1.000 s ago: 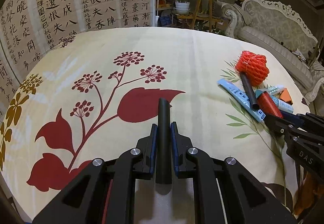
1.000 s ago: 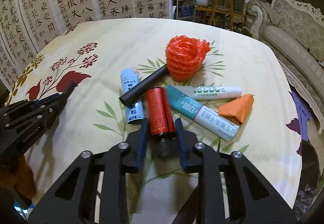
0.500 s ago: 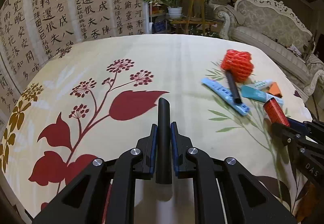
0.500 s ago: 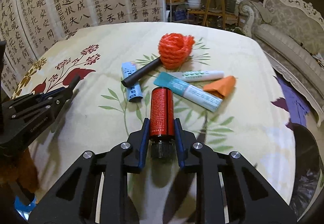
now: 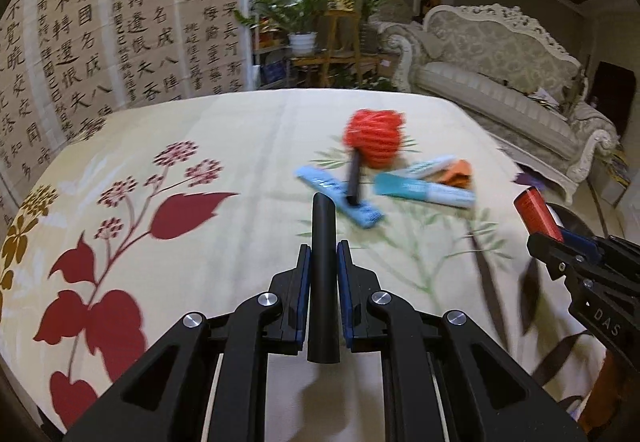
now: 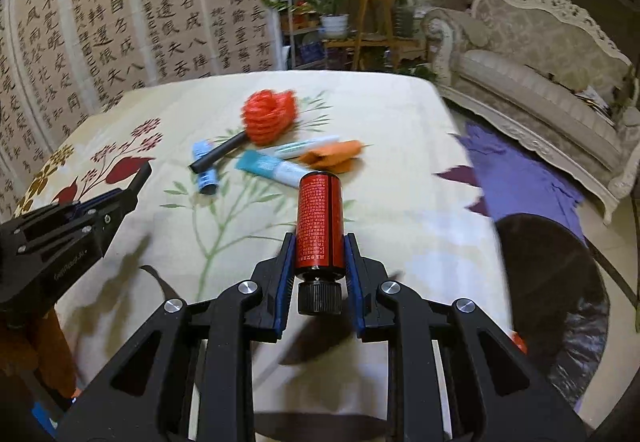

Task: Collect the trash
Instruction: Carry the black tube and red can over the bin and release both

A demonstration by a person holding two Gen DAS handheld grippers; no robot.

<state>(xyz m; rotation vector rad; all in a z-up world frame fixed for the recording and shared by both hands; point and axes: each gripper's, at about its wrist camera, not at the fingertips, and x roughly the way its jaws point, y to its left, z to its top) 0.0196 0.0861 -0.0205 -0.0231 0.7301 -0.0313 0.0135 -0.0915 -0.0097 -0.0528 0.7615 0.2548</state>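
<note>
Right tool (image 6: 319,242) has lifted the red can (image 6: 319,220), clamped lengthwise; bin bag (image 6: 560,294) lies right. Left tool (image 5: 322,270) grips black tube (image 5: 323,274).

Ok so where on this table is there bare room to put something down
Bare cloth lies left of the blue tube, over the red flower print, and along the near edge ahead of the right tool. It is crowded around the orange net ball, black tube and teal tube.
</note>
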